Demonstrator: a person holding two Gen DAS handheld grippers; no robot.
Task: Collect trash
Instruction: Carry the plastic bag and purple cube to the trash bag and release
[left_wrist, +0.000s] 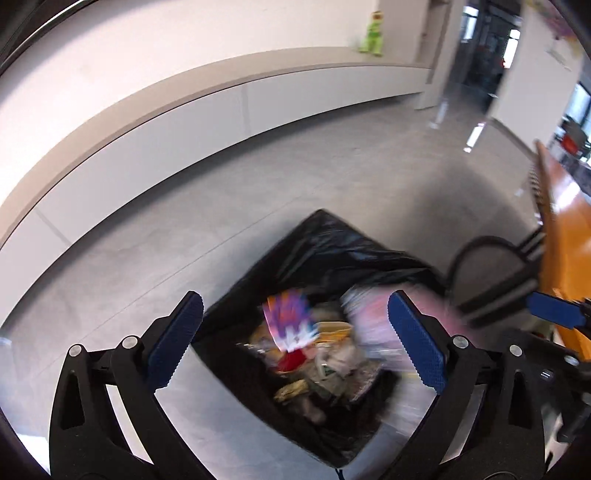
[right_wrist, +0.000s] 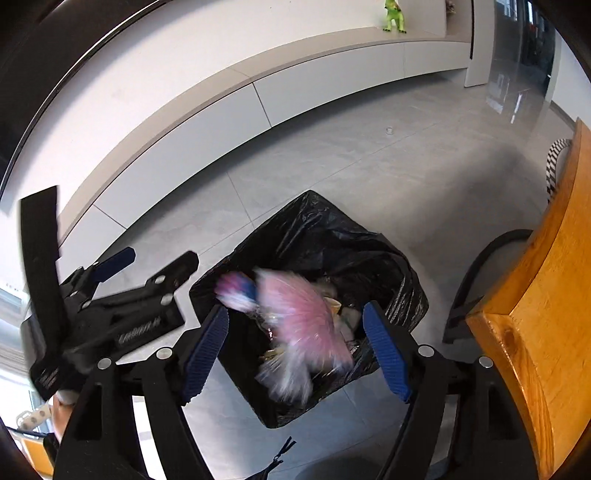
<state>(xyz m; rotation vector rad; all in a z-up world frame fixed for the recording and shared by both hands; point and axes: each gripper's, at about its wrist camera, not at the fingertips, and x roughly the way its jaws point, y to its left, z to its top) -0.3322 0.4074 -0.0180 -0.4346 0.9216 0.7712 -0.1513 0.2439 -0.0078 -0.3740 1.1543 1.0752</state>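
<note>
A bin lined with a black bag (left_wrist: 332, 247) (right_wrist: 325, 236) stands on the floor below both grippers, with mixed trash inside. My left gripper (left_wrist: 295, 339) is open above the bin; a blurred purple and white wrapper (left_wrist: 290, 321) is in mid-air between its fingers, not gripped. My right gripper (right_wrist: 297, 352) is open above the bin; a blurred pink wrapper (right_wrist: 306, 325) is in mid-air below it. The left gripper (right_wrist: 122, 302) also shows at the left of the right wrist view. One right fingertip (left_wrist: 554, 310) shows at the right of the left wrist view.
An orange wooden table (right_wrist: 535, 314) (left_wrist: 565, 229) stands right of the bin, with a black chair base (right_wrist: 480, 280) beside it. A low white cabinet (left_wrist: 184, 144) runs along the wall with a green toy dinosaur (right_wrist: 394, 16) on top. Grey tiled floor (right_wrist: 351, 155) surrounds the bin.
</note>
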